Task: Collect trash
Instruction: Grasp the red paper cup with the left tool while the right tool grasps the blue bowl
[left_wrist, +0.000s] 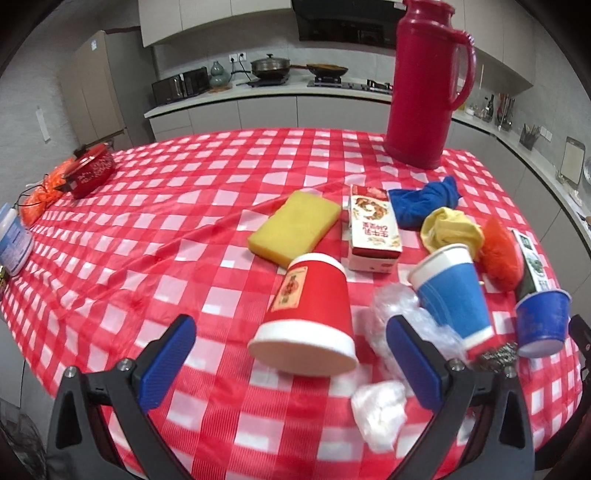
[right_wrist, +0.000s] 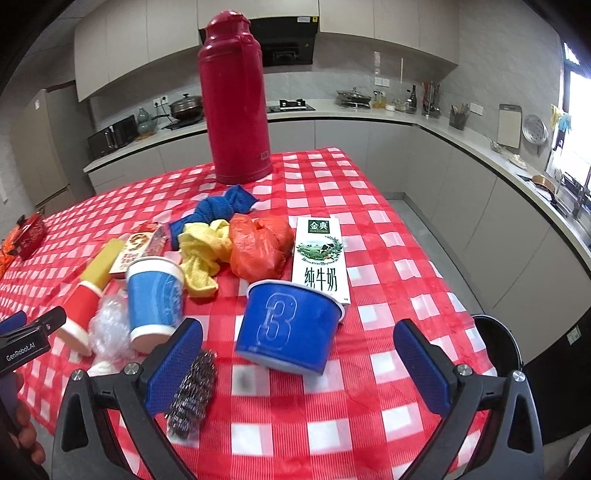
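A red paper cup (left_wrist: 306, 314) lies upside down on the checked tablecloth (left_wrist: 147, 229), just ahead of my open left gripper (left_wrist: 291, 354). To its right are crumpled clear plastic (left_wrist: 399, 314), a white wad (left_wrist: 380, 413) and an upturned blue paper cup (left_wrist: 452, 291). My right gripper (right_wrist: 299, 362) is open around nothing, just short of a blue bowl-shaped cup (right_wrist: 291, 325) marked 3. A steel scourer (right_wrist: 192, 395) lies by its left finger. A green milk carton (right_wrist: 321, 254), an orange bag (right_wrist: 258, 247) and the blue cup (right_wrist: 155, 299) lie beyond.
A tall red thermos (left_wrist: 424, 85) stands at the back. A yellow sponge (left_wrist: 295, 225), red-white carton (left_wrist: 373, 229), blue cloth (left_wrist: 424, 203) and yellow cloth (left_wrist: 450, 229) lie mid-table. A red tin (left_wrist: 92, 170) sits far left. A black bin (right_wrist: 498, 343) stands beside the table's right edge.
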